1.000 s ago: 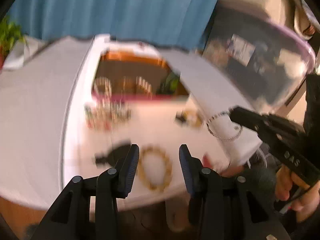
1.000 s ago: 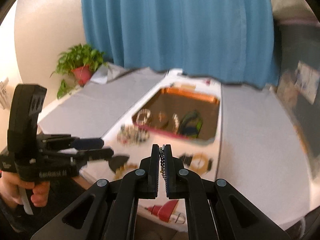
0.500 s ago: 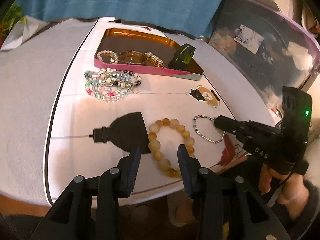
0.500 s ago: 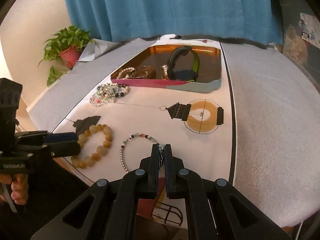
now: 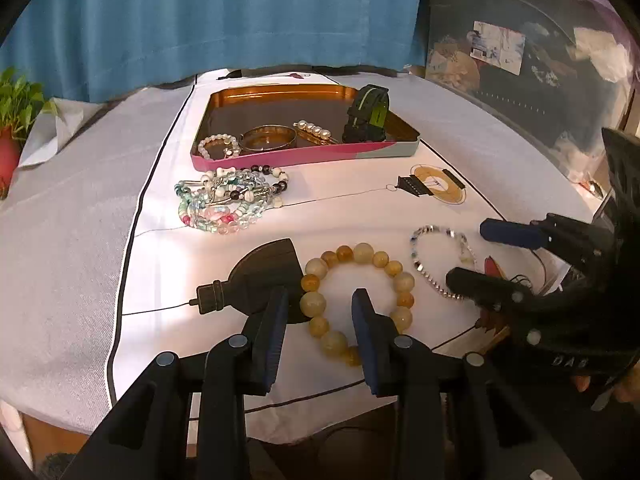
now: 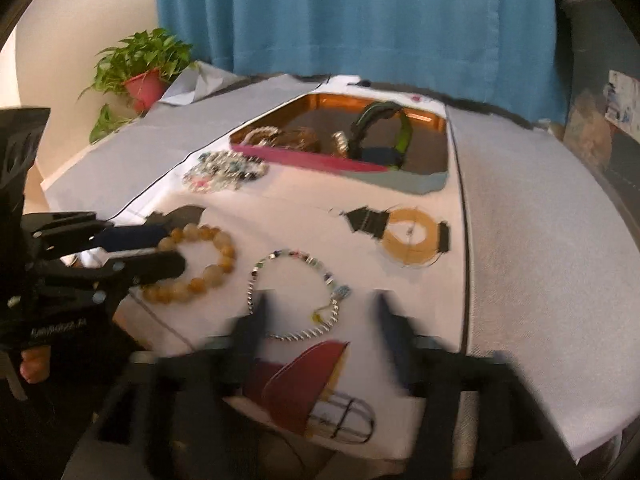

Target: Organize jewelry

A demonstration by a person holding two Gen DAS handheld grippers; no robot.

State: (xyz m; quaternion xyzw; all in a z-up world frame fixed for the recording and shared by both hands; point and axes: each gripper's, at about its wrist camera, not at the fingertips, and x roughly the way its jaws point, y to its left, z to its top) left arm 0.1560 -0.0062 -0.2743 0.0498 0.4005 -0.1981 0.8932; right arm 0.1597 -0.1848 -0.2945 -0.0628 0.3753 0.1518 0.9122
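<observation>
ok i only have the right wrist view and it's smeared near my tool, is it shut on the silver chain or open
observer: Open. In the left wrist view the right tool has its fingers spread and the silver chain bracelet lies flat on the cloth.
operator: and the left tool, gripping the yellow beads
observer: No, the left tool is open, fingers either side of the yellow bead bracelet's left arc.
operator: what's in the tray
observer: A pearl bracelet, a gold bangle, a pearl clip and a black and green watch sit in the tray.
</observation>
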